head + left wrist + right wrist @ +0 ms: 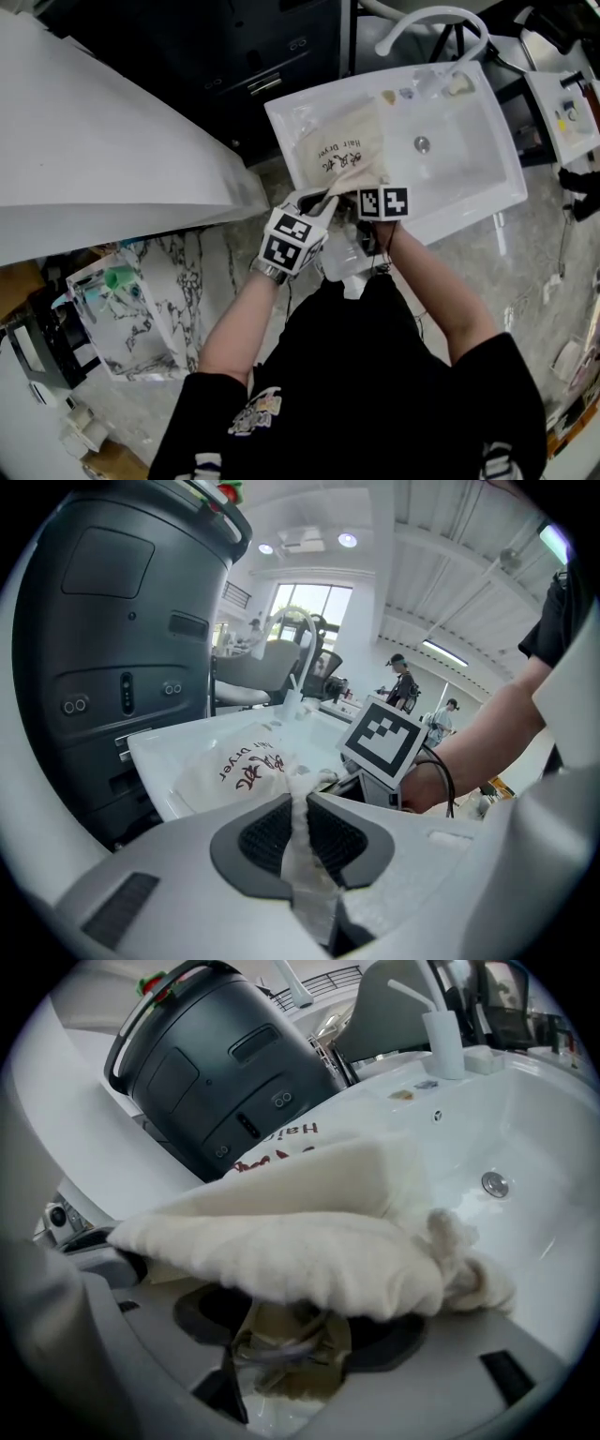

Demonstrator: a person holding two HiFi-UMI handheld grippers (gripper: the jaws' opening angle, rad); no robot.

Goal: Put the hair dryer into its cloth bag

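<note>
A cream cloth bag (342, 150) with red "Hair Dryer" print lies in the white sink (469, 178), its mouth at the sink's front edge. My left gripper (322, 202) is at that mouth. In the left gripper view it (302, 822) is shut on a strip of the bag's (234, 766) white cloth. My right gripper (367, 186) is beside it. In the right gripper view it (309, 1321) stands open, and the bag's (309, 1232) gathered rim drapes over its jaws. A tan and clear bundle shows between them. I see no hair dryer.
A curved white faucet (441, 19) stands behind the sink, with the drain (423, 143) beside the bag. A large dark appliance (234, 56) stands behind the sink's left side, and a white panel (94, 141) is at the left. A clear box (112, 300) sits on the marbled surface.
</note>
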